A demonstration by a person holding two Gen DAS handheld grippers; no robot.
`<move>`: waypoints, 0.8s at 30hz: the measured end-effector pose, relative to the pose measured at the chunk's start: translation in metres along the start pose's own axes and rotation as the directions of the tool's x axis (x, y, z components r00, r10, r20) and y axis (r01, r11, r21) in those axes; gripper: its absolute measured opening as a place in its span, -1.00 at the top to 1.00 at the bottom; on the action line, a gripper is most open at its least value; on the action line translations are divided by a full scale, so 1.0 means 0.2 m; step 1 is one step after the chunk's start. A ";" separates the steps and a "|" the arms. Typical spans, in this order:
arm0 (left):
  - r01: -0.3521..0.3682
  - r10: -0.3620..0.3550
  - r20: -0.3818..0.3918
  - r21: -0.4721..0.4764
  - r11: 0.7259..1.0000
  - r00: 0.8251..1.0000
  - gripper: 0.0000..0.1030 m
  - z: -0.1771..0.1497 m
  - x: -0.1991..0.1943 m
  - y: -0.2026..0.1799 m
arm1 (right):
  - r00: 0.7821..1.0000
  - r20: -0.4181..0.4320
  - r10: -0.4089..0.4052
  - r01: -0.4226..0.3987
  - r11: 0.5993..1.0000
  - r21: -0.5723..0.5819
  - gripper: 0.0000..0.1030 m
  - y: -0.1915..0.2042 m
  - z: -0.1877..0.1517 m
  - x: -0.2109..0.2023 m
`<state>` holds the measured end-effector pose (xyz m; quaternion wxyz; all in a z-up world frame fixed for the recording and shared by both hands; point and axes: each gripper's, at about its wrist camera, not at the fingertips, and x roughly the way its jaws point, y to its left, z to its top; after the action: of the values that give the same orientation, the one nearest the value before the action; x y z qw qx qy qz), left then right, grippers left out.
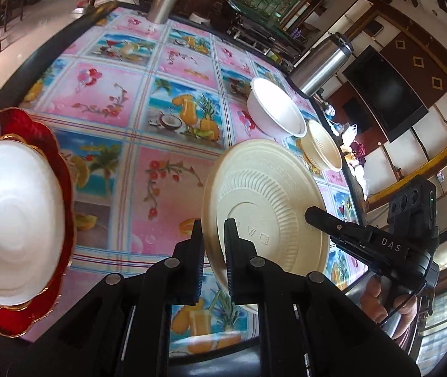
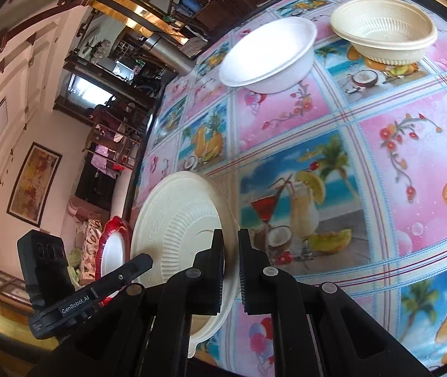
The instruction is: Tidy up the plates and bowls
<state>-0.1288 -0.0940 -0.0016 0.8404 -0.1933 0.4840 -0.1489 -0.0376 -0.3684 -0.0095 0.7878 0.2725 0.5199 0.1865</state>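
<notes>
While both grippers clamp its rim, the cream plate (image 1: 264, 210) stands tilted above the bench (image 1: 166, 100): left gripper (image 1: 214, 235) and right gripper (image 2: 230, 245) jaws nearly closed. White bowl (image 1: 275, 110) and cream bowl (image 1: 324, 147) sit beyond.

Left claw (image 1: 214, 245): matte black, ribbed pads, round silver-grey pivot pins. Right claw (image 2: 231, 251): same build. White lettering "DAS" on one body, "GenRobot.AI" on the other. Bare fingers (image 1: 377, 298), thin black cable alongside.

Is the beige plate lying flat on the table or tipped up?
Tipped up on edge: the beige plate stands nearly vertical, ribbed underside showing, its rim pinched between both tongs, left and right.
</notes>
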 end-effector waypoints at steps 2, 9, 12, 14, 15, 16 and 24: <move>-0.014 0.015 0.032 -0.009 1.000 0.999 0.82 0.00 -0.08 0.04 | 1.000 -0.002 0.016 -0.016 0.999 -0.032 0.83 0.10 0.00 0.01; -0.089 0.097 0.105 -0.084 0.992 0.990 0.81 -0.03 -0.30 0.27 | 0.997 -0.063 0.045 -0.053 0.990 -0.129 0.83 0.41 -0.04 0.17; -0.114 0.131 0.128 -0.131 0.985 0.983 0.81 -0.04 -0.38 0.38 | 0.993 -0.103 0.062 -0.078 0.985 -0.155 0.83 0.54 -0.07 0.28; -0.132 0.154 0.141 -0.153 0.979 0.978 0.81 -0.05 -0.43 0.44 | 0.989 -0.132 0.068 -0.091 0.981 -0.172 0.83 0.61 -0.10 0.36; -0.140 0.164 0.147 -0.162 0.977 0.975 0.81 -0.05 -0.44 0.46 | 0.987 -0.146 0.069 -0.095 0.979 -0.178 0.83 0.63 -0.11 0.39; -0.147 0.173 0.151 -0.171 0.974 0.973 0.81 -0.05 -0.46 0.48 | 0.985 -0.158 0.069 -0.098 0.978 -0.184 0.83 0.65 -0.13 0.43; -0.179 0.215 0.168 -0.203 0.963 0.962 0.80 -0.08 -0.53 0.56 | 0.974 -0.215 0.077 -0.121 0.972 -0.201 0.82 0.77 -0.20 0.57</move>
<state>-0.1868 0.0481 0.0188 0.8712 -0.2349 0.4311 0.0007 -0.0315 -0.1726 -0.0089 0.7440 0.1914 0.5615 0.3075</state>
